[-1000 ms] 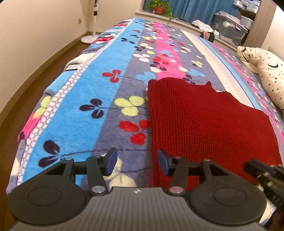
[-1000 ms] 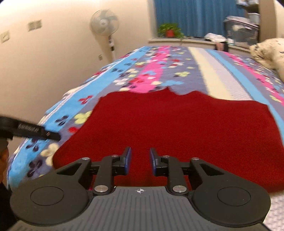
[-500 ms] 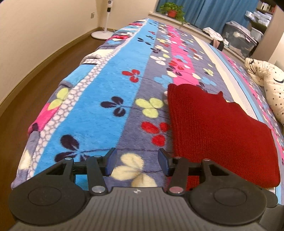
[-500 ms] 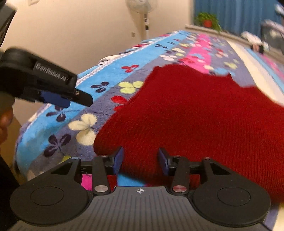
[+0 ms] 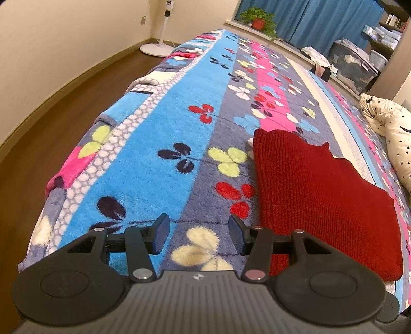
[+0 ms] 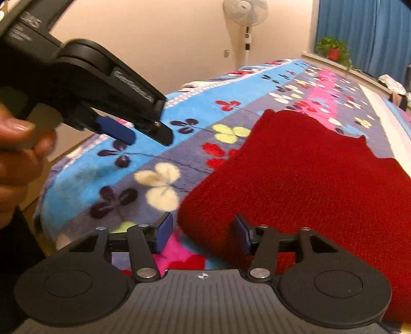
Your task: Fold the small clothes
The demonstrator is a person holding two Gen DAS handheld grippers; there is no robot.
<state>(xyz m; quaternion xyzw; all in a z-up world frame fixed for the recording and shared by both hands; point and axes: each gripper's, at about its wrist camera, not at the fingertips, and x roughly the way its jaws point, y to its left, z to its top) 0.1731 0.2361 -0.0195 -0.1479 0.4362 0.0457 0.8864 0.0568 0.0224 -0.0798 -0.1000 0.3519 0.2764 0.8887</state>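
A dark red knitted garment (image 5: 321,192) lies folded flat on the flowered blanket (image 5: 154,154), toward the right of the bed. My left gripper (image 5: 199,231) hovers open over bare blanket just left of the garment's near edge, nothing between its fingers. In the right wrist view the garment (image 6: 308,179) fills the right side. My right gripper (image 6: 203,231) hangs at its near left corner with its jaws opening. That corner shows between the pads, which do not press on it. The left gripper (image 6: 143,135) and the hand (image 6: 18,154) holding it appear at upper left.
The bed's left edge drops to a wooden floor (image 5: 51,115). A standing fan (image 6: 245,12) is by the wall. A starred pillow (image 5: 393,133) lies at the right, with a potted plant (image 5: 258,19) and storage boxes (image 5: 354,69) beyond the bed.
My left gripper slid left, off the garment and over bare blanket. My right gripper swung left to the garment's near corner, rolled, and its jaws widened.
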